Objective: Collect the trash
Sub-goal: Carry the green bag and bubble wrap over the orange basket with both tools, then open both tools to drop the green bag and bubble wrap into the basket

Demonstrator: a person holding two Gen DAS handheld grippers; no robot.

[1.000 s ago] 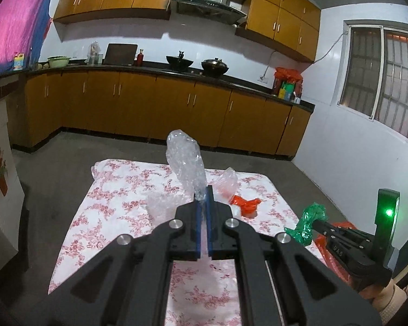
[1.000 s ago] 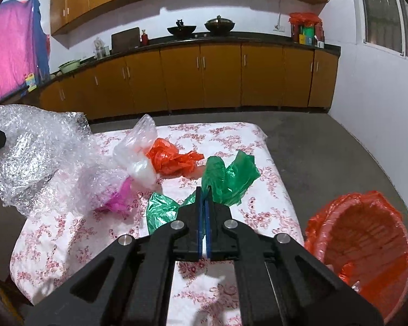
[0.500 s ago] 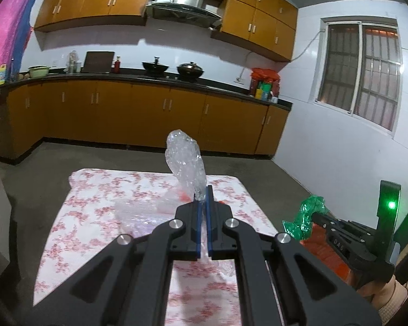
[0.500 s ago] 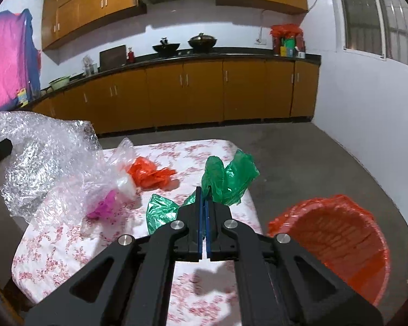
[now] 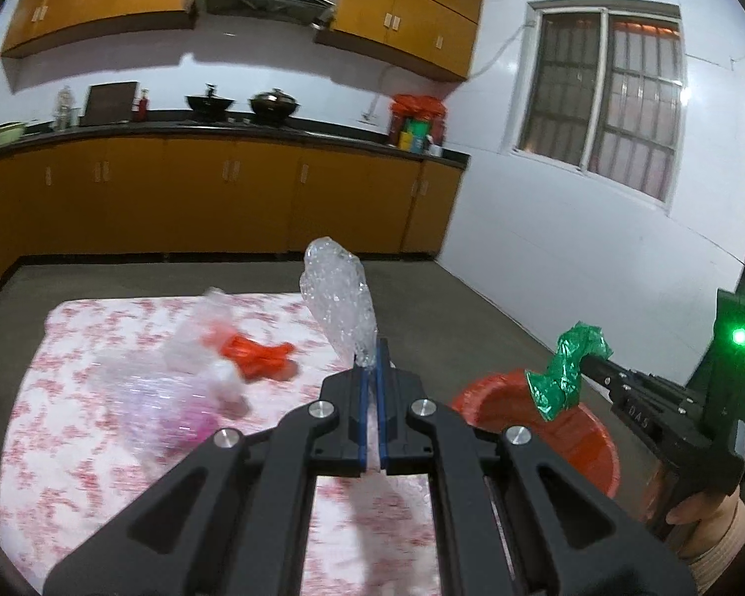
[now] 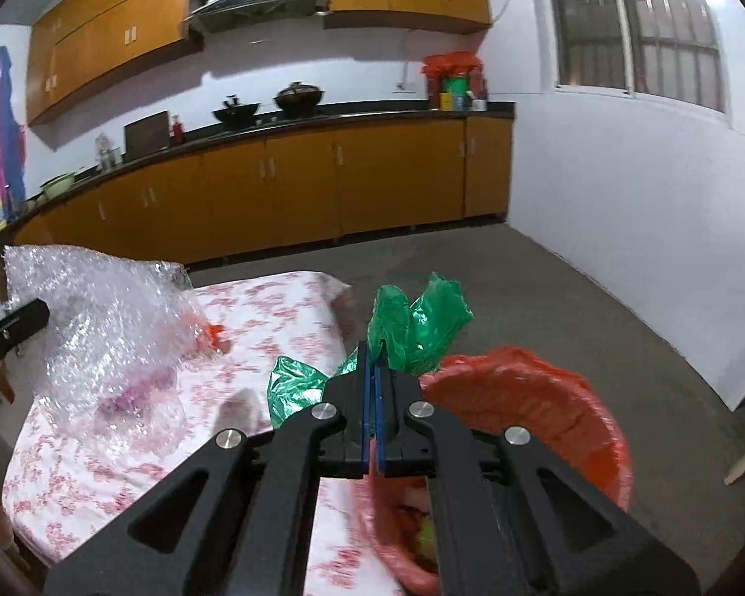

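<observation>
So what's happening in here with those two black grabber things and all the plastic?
A person is clearing plastic trash off a flowered tablecloth with a handheld tool in each hand. The left tool is shut on a sheet of clear bubble wrap. The right tool is shut on a green plastic bag, held near the rim of a red bin beside the table. An orange bag lies on the cloth.
</observation>
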